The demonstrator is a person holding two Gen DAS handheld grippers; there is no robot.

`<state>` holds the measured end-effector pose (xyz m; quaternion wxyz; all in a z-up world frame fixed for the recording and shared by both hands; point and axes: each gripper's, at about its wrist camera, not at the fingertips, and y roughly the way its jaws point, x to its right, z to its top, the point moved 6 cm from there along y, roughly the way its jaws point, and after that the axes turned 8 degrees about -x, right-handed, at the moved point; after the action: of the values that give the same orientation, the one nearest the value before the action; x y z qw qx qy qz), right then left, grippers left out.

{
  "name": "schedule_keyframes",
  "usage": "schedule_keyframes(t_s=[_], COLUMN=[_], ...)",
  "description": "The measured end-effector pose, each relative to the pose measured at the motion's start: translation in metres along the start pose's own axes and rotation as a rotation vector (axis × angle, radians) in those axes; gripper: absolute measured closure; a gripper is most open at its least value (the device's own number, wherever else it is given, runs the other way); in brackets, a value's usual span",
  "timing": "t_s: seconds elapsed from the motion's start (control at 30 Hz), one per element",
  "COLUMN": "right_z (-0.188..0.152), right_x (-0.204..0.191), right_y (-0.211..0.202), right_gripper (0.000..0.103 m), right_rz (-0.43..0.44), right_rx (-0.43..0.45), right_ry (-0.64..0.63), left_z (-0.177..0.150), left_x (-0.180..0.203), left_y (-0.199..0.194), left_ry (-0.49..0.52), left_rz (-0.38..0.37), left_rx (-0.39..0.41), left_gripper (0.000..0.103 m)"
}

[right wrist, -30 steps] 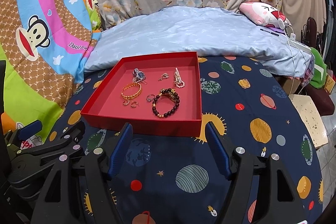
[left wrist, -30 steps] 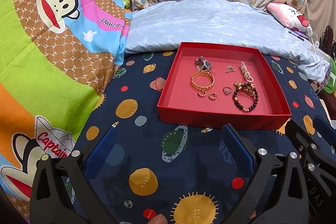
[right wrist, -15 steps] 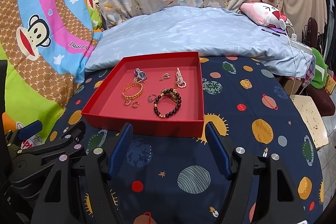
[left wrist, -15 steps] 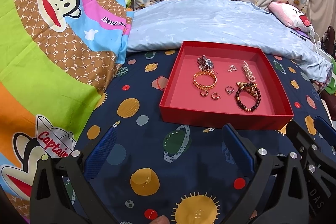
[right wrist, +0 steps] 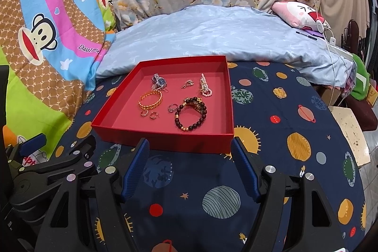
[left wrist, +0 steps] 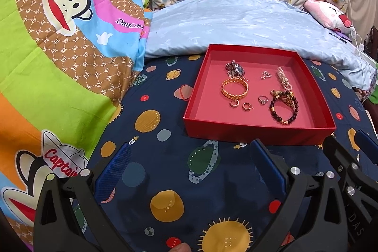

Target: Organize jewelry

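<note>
From your left wrist camera, the left gripper [left wrist: 189, 157] stands wide with nothing between its blue pads [left wrist: 113, 169], hovering over the navy planet-print sheet [left wrist: 165, 169]. The red tray [left wrist: 257, 134] sits ahead of it and off to the right, its near wall just beyond your right fingertip and not touching it. Inside the tray you have a gold bangle [left wrist: 235, 87] near the middle, a watch [left wrist: 235, 69] behind it, two small hoop earrings [left wrist: 241, 105] in front of it, a ring [left wrist: 263, 99], a dark beaded bracelet [left wrist: 283, 108] toward the right, a pearl strand [left wrist: 284, 78] and a small silvery piece [left wrist: 265, 74] that is too small to tell for sure, perhaps an earring. At the right edge you can see part of the right gripper [left wrist: 354, 157]. From your right wrist camera, the right gripper [right wrist: 190, 160] is also spread wide and empty, and the tray [right wrist: 165, 141] lies straight ahead, its near wall just past both fingertips and close between them, with no contact visible. The dark beaded bracelet [right wrist: 191, 113] is the piece nearest these jaws, the gold bangle [right wrist: 150, 99] left of it, the watch [right wrist: 159, 82] and pearl strand [right wrist: 205, 86] toward the far wall. The left gripper [right wrist: 33, 145] shows low at the left, beside the tray's near left corner. A pale blue pillow [right wrist: 224, 34] lies just behind the tray.
</note>
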<state>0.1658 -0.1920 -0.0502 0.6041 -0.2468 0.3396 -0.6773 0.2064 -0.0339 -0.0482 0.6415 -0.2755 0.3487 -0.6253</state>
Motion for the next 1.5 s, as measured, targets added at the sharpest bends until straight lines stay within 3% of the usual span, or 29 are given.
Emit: schedule_keyframes(t_s=[1.5], right_z=[-0.0010], right_x=[0.0056], right_y=[0.0058], right_gripper=[0.033], right_rz=[-0.006], right_rx=[-0.013], right_ry=[-0.008], left_z=[0.0041], left_x=[-0.0008], left_y=[0.0002], left_ry=[-0.016], left_rz=[0.012], left_rx=[0.014], left_gripper=[0.005])
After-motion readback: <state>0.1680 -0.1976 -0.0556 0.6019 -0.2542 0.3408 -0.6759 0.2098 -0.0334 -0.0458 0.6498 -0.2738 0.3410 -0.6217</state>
